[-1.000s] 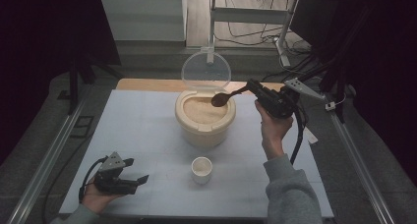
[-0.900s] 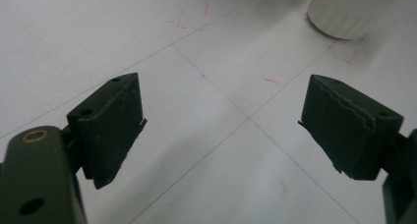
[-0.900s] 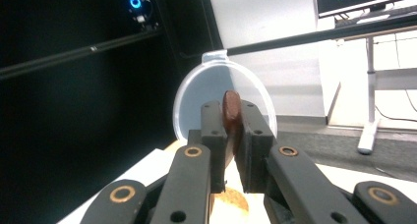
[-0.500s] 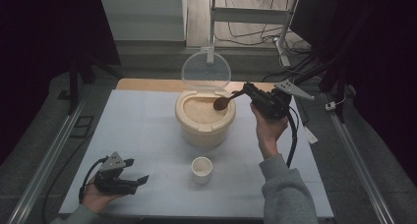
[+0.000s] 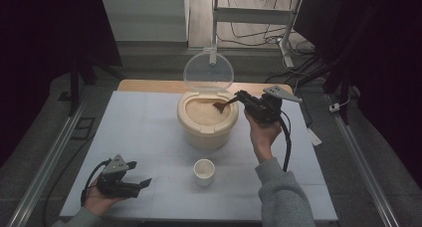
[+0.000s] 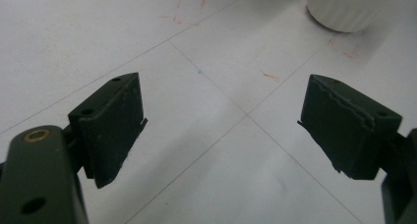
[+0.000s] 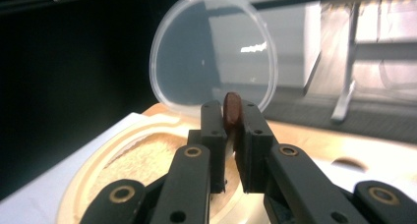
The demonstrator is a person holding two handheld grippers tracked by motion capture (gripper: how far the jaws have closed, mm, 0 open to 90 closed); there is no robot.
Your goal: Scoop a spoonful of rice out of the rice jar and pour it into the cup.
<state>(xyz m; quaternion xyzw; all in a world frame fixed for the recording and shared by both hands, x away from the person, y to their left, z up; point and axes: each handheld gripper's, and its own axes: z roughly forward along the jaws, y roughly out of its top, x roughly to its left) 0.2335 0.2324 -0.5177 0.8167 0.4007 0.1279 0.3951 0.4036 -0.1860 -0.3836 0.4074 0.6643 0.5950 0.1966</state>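
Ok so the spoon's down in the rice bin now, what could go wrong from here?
1. The right gripper pinches the brown spoon by its thin handle; digging into the rice could twist it in the jaws.
2. The small cup stands well apart from the rice bin, so grains may spill on the way over.
3. The clear lid stands upright just behind; a high lift could knock it.

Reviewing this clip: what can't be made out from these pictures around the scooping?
- Spoon bowl: in the right gripper view the right claw hides all but the handle's end; in the high view it is too small to tell if it holds rice.
- Small cup: inside too small to judge in the high view; cut off by the top edge in the left gripper view.
- Rice container: depth of the rice hidden by its wall.
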